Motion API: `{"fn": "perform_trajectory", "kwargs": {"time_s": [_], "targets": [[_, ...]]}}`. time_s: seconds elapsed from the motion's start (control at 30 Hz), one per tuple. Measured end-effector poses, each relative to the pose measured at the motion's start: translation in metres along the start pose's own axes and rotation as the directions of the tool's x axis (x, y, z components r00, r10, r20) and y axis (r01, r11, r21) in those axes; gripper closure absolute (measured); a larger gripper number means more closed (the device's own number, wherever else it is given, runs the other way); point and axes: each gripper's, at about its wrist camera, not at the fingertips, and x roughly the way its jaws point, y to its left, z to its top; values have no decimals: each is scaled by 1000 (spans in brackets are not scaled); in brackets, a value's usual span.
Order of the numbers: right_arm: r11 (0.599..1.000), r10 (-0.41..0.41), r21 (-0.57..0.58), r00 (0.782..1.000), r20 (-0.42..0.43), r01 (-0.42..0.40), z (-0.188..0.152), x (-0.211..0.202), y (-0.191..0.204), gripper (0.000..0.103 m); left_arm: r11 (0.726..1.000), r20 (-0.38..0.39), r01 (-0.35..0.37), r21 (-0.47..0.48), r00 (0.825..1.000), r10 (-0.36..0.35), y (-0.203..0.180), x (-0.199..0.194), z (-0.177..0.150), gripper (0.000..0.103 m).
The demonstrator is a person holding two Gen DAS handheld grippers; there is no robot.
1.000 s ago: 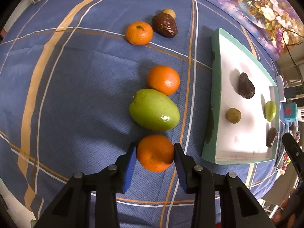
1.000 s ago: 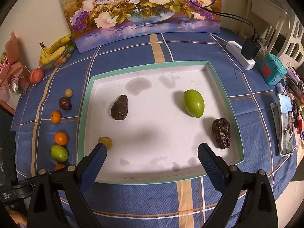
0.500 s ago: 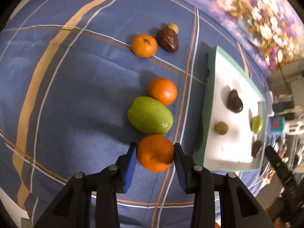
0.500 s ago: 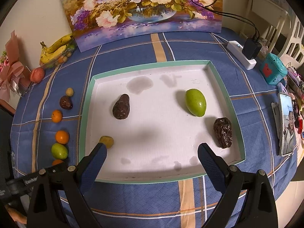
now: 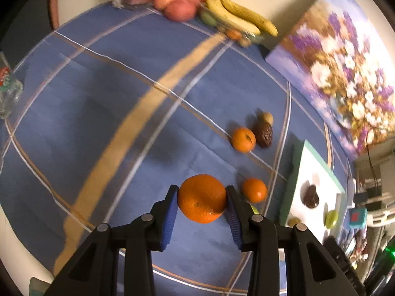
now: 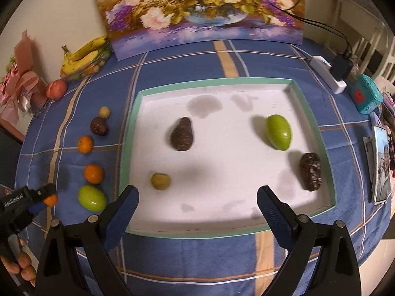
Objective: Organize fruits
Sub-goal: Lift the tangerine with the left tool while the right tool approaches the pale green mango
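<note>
Left wrist view: the left gripper [image 5: 202, 206] holds an orange [image 5: 202, 198] squarely between its two blue pads [image 5: 170, 213], one pad on each flank, the fruit lifted clear of the blue plaid tablecloth [image 5: 103, 113]; being near-round, it offers no long axis to align. The white tray [image 5: 318, 170] with its green rim lies ahead and to the right of the jaws, so the coming carry, as judged here, runs rightward over a smaller orange [image 5: 254, 190] just beside the right pad. Farther ahead lie a third orange [image 5: 243, 139], touching or nearly touching a dark brown fruit [image 5: 263, 134], with a small yellowish fruit [image 5: 266, 118] behind it. A bunch of bananas [image 5: 240, 16] and a flower painting [image 5: 345, 74] stand at the far edge; the frame is motion-blurred. Right wrist view: the right gripper [image 6: 196, 203] hangs with its jaws spread wide and nothing between them, over the near rim of the tray [image 6: 128, 148]. Inside the tray, well apart, lie a dark avocado-shaped fruit [image 6: 182, 134], a green mango [image 6: 278, 132], a dark knobbly fruit [image 6: 310, 171] and a small olive-yellow fruit [image 6: 160, 181]. Left of the tray a row remains on the cloth, a second green mango [image 6: 91, 198] nearest; the left gripper appears at the far left edge with its orange, so it is the nearer one to that row. A power strip [image 6: 325, 74] and a phone [image 6: 381, 164] lie to the right.
</note>
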Motion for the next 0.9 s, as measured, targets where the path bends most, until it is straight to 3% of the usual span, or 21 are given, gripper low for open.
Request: {"fn": "perform_trajectory", "kwargs": {"time_s": [0.33, 0.67, 0.9], "targets": [[992, 82, -99, 996, -23, -84, -7, 10, 63, 6, 998, 75, -19, -56, 997, 23, 28, -15, 14, 63], [969, 165, -175, 984, -64, -174, -20, 27, 119, 6, 997, 62, -24, -72, 998, 28, 40, -9, 19, 63], [956, 175, -227, 982, -70, -186, -26, 38, 145, 6, 995, 43, -41, -96, 998, 45, 49, 0, 22, 63]]}}
